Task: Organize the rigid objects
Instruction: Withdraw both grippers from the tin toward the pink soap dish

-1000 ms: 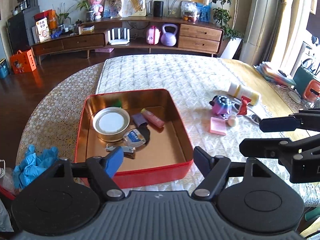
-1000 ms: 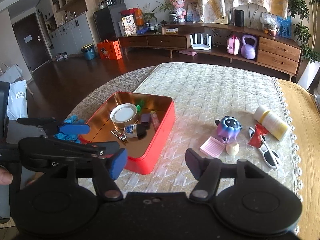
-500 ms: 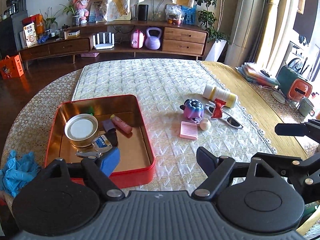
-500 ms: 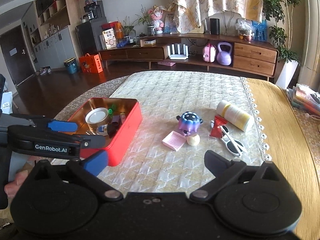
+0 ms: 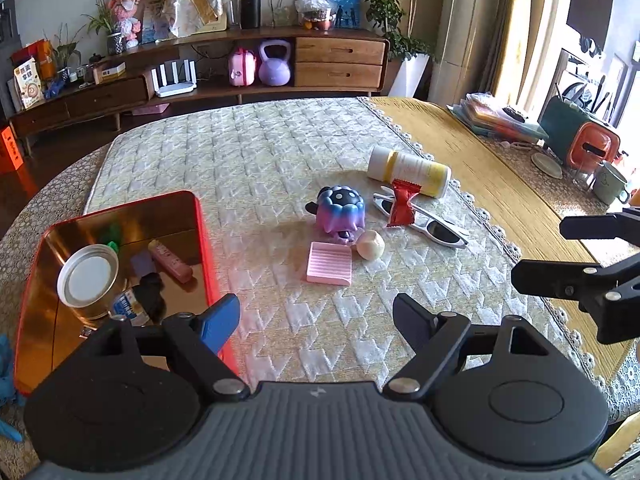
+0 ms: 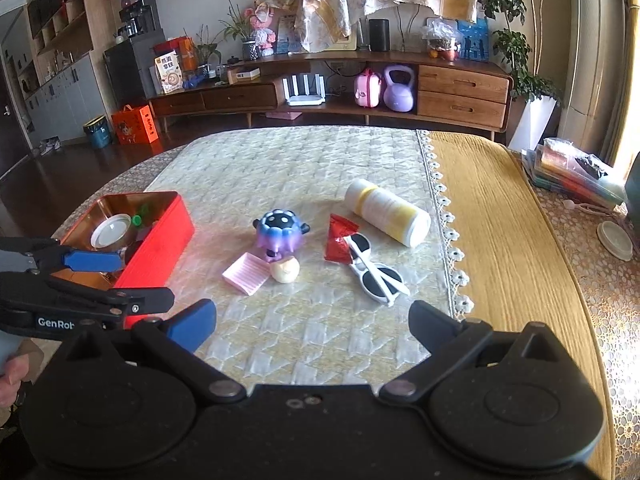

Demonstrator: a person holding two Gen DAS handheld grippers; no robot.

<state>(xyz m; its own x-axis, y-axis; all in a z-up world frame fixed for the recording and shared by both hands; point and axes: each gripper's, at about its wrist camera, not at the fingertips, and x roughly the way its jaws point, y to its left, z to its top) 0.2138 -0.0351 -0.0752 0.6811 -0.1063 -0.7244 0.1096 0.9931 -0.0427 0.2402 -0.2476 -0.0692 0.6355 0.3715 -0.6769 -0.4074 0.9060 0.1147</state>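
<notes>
A red tin tray point(image 5: 206, 240) point(image 6: 158, 240) at the left holds a round tin point(image 5: 88, 276), a pink tube point(image 5: 170, 262) and small items. On the quilted cloth lie a pink ridged pad point(image 5: 330, 263) point(image 6: 245, 273), a cream ball point(image 5: 370, 244) point(image 6: 285, 270), a purple-blue toy point(image 5: 340, 210) point(image 6: 279, 232), a red packet point(image 5: 402, 204) point(image 6: 340, 240), white sunglasses point(image 5: 430, 224) point(image 6: 374, 274) and a white-yellow bottle point(image 5: 408, 170) point(image 6: 388, 212). My left gripper point(image 5: 316, 322) is open and empty, short of the pad. My right gripper point(image 6: 312, 326) is open and empty, short of the sunglasses.
A yellow cloth point(image 6: 500, 220) covers the table's right side, with stacked folders point(image 6: 576, 172), a green-orange case point(image 5: 580, 140) and a mug point(image 5: 610, 182) at its far right. A blue rag point(image 5: 6, 364) lies left of the tray. A wooden sideboard point(image 6: 360, 88) stands behind.
Both grippers have swung to the right, away from the tray and toward the loose items on the cloth. The right gripper's jaws have opened wider. Nothing was picked up.
</notes>
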